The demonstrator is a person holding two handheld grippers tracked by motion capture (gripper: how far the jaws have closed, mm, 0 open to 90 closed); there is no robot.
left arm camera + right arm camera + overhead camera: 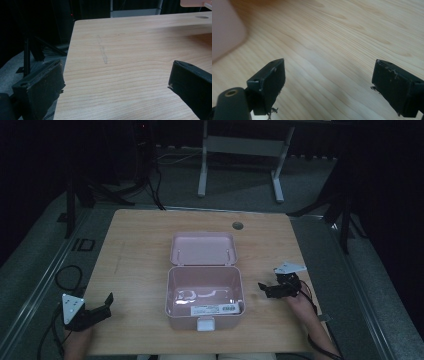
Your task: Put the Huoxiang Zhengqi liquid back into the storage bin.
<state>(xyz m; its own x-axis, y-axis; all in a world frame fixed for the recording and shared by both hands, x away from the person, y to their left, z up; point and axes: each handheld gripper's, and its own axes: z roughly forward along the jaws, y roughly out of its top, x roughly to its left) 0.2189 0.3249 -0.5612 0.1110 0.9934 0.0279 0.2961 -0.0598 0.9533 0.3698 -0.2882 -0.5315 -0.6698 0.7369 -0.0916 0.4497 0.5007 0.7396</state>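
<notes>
Your left claw [102, 306] rests at the near left corner of the bench [135, 250] with its jaws spread wide and nothing between them, well apart from the pink lidded box [204, 295]. Your right claw [266, 289] sits near the bench's right edge, just beside the box's right wall, jaws also wide and empty. The box stands open in the middle of the bench, its lid [202, 249] folded back on the far side and a white label [214, 309] lying inside along the near wall.
</notes>
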